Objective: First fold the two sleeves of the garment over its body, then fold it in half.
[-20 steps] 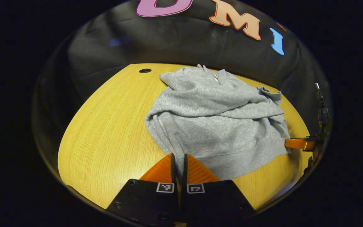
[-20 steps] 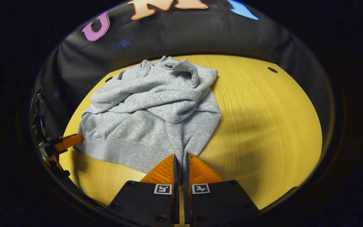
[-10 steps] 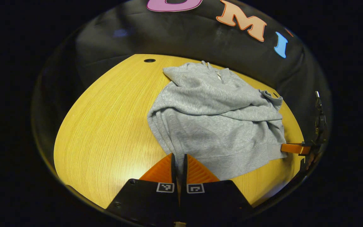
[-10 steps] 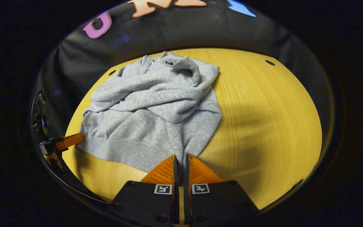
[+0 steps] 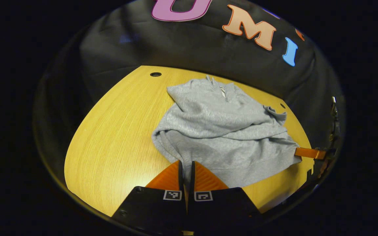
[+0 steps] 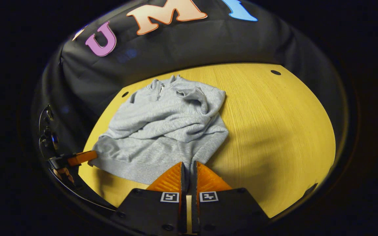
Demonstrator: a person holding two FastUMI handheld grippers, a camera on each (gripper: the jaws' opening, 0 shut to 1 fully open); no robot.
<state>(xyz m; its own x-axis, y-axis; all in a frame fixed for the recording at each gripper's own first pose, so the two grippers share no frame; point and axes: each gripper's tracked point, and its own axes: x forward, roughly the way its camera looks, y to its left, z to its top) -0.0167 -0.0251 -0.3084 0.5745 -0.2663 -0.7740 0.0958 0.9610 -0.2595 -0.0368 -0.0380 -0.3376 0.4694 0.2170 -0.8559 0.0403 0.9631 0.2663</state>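
Sleeves look already folded over the grey garment on the table, and both the left gripper and right gripper fingers pinch its six-o'clock hem corners, halving still undone.

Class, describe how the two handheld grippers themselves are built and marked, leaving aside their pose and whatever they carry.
Each gripper, left gripper and right gripper, has two wedge-shaped, ribbed jaws tapering forward from a black blocky body. Each body carries two small square black-and-white tags, one behind each jaw. Screw heads dot the black plates.
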